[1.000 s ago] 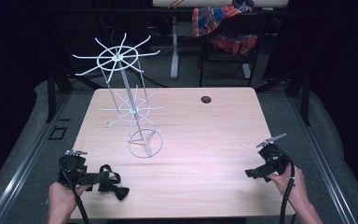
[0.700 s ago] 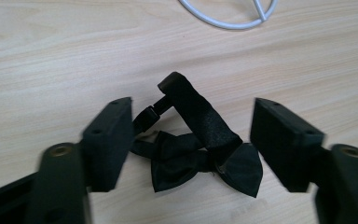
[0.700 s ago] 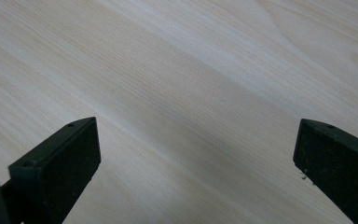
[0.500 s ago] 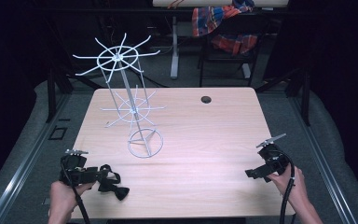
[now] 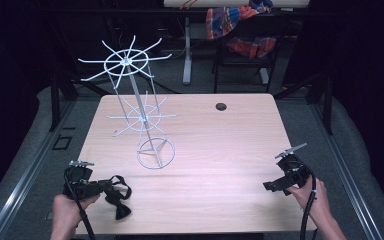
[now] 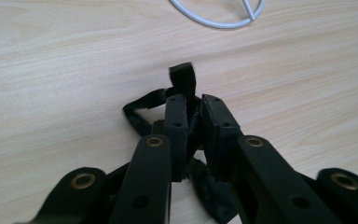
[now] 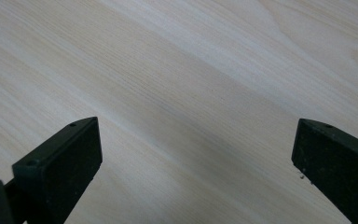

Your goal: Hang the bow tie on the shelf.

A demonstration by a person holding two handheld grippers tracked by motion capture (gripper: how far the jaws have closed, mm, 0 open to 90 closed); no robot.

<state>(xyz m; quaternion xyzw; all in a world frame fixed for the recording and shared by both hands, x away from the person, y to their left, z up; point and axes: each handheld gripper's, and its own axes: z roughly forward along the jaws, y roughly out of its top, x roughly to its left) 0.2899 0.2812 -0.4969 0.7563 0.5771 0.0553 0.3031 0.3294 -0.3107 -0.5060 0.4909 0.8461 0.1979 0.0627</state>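
Closing since the earlier frame, the left gripper (image 6: pixel 193 135) clenched a black strap (image 6: pixel 182 81) at the table's (image 5: pixel 220 145) lower left; the right gripper (image 7: pixel 196 158) gaped at lower right.

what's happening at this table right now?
A person holds a claw in each hand at a wooden table. The left claw has just been closing and now pinches a black strap lying near the table's front left. The right claw rests open at the front right, nothing between its jaws. A white wire rack stands behind the strap, with nothing hanging on it.
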